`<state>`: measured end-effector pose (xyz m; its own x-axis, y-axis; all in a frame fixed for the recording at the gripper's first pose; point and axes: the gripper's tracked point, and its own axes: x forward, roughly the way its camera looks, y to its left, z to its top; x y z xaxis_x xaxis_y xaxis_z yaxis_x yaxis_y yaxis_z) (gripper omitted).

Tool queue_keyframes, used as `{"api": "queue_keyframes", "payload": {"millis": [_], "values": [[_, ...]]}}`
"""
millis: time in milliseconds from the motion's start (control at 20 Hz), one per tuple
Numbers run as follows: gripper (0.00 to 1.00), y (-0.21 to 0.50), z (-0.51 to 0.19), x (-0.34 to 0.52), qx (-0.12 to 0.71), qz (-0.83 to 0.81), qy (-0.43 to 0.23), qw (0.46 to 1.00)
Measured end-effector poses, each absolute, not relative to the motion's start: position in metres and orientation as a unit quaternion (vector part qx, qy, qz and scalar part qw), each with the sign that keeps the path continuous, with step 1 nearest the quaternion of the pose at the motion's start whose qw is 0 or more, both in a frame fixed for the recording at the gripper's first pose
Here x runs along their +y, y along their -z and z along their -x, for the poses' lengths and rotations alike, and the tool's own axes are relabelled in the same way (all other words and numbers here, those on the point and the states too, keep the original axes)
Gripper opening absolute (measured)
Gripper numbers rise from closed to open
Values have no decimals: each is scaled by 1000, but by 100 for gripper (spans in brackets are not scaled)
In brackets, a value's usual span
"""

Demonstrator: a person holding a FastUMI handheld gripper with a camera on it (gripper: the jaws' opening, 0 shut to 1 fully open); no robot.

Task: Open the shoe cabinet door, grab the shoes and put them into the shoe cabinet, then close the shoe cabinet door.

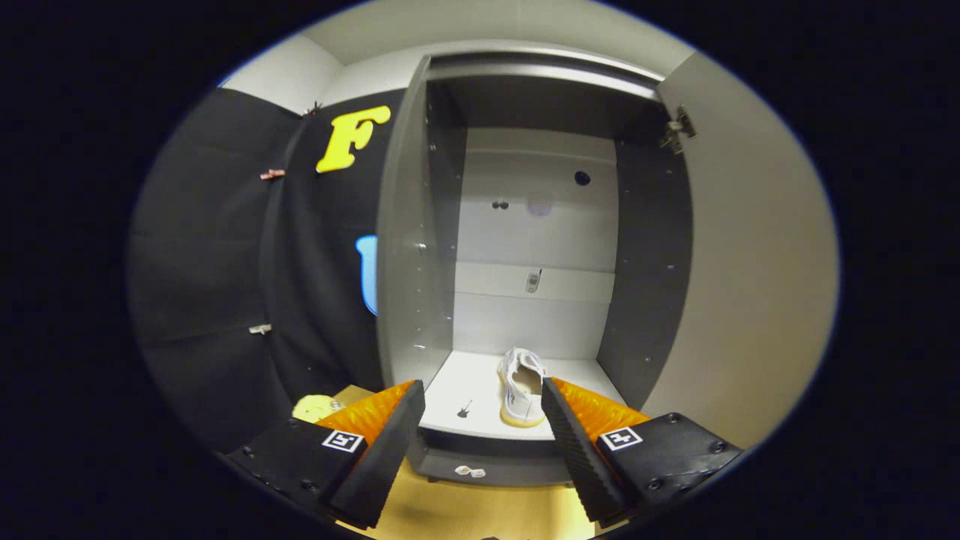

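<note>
**Shoe stands inside the open cabinet**

The gripper [484,409] has its fingers spread wide and holds nothing. The white shoe [523,390] lies on the bottom shelf of the cabinet [645,300], just beyond the fingers. The door [750,262] stands open at the right.

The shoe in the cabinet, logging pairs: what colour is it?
White with a yellowish sole, the shoe shows best in the gripper view, beyond the open gripper.

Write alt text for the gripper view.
A white shoe stands on the bottom shelf of the open shoe cabinet, just beyond the open, empty gripper. The cabinet door is swung wide to the right.
</note>
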<state>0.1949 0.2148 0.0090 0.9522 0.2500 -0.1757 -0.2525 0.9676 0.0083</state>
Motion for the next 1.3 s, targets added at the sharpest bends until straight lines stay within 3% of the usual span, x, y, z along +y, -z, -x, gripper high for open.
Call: {"api": "queue_keyframes", "payload": {"millis": [350,650,950,1300], "values": [[98,-11,-50,168,101,-39,-194,975],[98,6,30,53,112,-33,-186,975],[98,11,53,-48,114,-62,-133,983],[98,-9,9,-142,72,-66,-57,994]]}}
